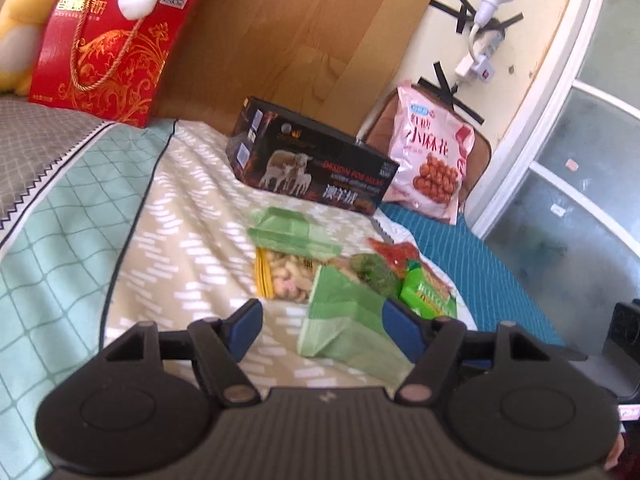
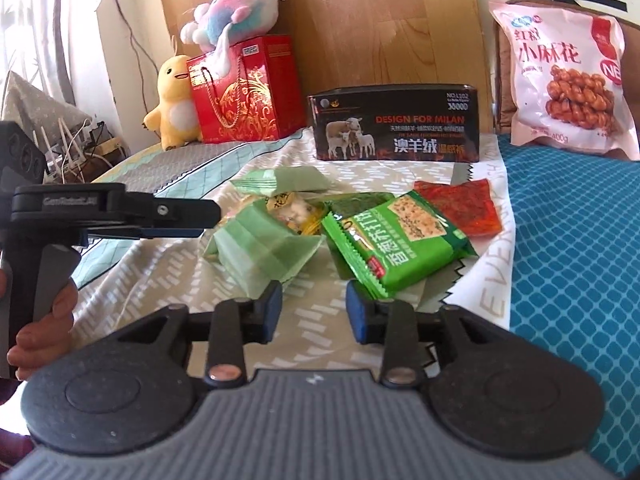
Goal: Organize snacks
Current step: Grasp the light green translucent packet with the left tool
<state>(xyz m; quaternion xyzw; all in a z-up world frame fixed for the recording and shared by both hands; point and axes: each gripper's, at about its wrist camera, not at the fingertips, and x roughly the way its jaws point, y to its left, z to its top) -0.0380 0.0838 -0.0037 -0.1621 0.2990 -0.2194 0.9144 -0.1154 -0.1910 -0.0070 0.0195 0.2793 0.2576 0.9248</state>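
A heap of snack packets lies on the bed. A pale green packet (image 1: pixel 344 316) (image 2: pixel 264 248) lies nearest. Beside it are a bright green cracker packet (image 2: pixel 400 240) (image 1: pixel 428 292), a red packet (image 2: pixel 464 208) (image 1: pixel 396 252), a clear bag of nuts (image 1: pixel 284 272) and a second pale green packet (image 1: pixel 292 232) (image 2: pixel 280 182). My left gripper (image 1: pixel 324 320) is open and empty, its right finger against the nearest green packet; it also shows from the side in the right wrist view (image 2: pixel 208 220). My right gripper (image 2: pixel 314 312) is open and empty, just short of the heap.
A black box with sheep (image 1: pixel 312 160) (image 2: pixel 396 124) stands behind the heap. A pink snack bag (image 1: pixel 432 152) (image 2: pixel 560 68) leans at the back right. A red gift box (image 1: pixel 108 48) (image 2: pixel 244 88) and plush toys (image 2: pixel 176 100) stand at the back left. A teal mat (image 2: pixel 572 248) lies right.
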